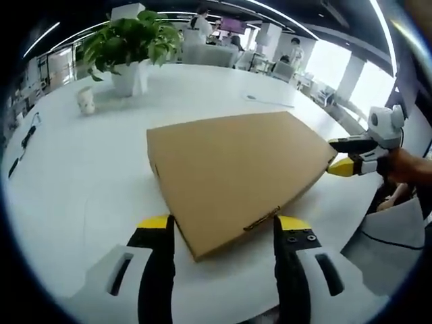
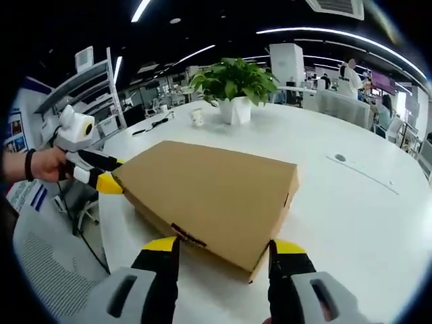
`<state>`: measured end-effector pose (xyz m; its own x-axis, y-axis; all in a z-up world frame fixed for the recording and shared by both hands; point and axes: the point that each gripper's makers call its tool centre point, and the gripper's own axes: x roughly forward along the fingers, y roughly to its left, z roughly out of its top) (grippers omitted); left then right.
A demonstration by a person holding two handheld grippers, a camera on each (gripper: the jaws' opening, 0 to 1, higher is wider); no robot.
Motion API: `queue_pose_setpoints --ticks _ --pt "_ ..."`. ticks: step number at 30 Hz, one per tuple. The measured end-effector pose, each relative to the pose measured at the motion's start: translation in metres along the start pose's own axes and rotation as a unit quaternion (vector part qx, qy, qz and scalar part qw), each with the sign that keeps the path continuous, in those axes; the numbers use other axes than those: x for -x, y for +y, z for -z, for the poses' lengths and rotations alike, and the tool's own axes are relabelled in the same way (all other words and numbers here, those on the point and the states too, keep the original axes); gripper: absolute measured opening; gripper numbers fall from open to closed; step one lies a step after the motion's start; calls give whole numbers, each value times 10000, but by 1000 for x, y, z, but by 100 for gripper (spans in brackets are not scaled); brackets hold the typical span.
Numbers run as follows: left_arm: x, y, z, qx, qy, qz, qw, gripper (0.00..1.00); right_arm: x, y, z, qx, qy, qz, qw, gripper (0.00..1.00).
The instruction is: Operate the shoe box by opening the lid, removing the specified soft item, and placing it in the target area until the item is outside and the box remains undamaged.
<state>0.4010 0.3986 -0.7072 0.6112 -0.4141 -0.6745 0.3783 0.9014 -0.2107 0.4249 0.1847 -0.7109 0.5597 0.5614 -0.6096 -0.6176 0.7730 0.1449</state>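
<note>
Left gripper (image 1: 223, 233) and right gripper (image 2: 223, 253), jaws apart, bracket opposite corners of the closed shoe box (image 1: 236, 172), which lies flat on the white counter (image 1: 81, 182), likely positioned for lifting the lid. Potted plant (image 1: 128, 44) beyond.

A closed brown shoe box (image 2: 212, 196) is lying on a white table (image 2: 364, 202), its lid down. The right gripper (image 2: 225, 248) is facing the box's near corner, its 2 yellow-tipped jaws standing apart on either side. The left gripper (image 2: 101, 177), held in a hand (image 2: 47, 164), is touching the box's far-left corner. A potted plant (image 2: 234, 86) and a small cup (image 2: 196, 117) are standing behind.
</note>
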Motion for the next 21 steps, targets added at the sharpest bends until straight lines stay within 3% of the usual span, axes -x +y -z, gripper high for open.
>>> queue_pose_setpoints --ticks 21 --pt "9 0 -8 30 -121 -55 9999 54 8 1 -10 -103 -110 77 9999 49"
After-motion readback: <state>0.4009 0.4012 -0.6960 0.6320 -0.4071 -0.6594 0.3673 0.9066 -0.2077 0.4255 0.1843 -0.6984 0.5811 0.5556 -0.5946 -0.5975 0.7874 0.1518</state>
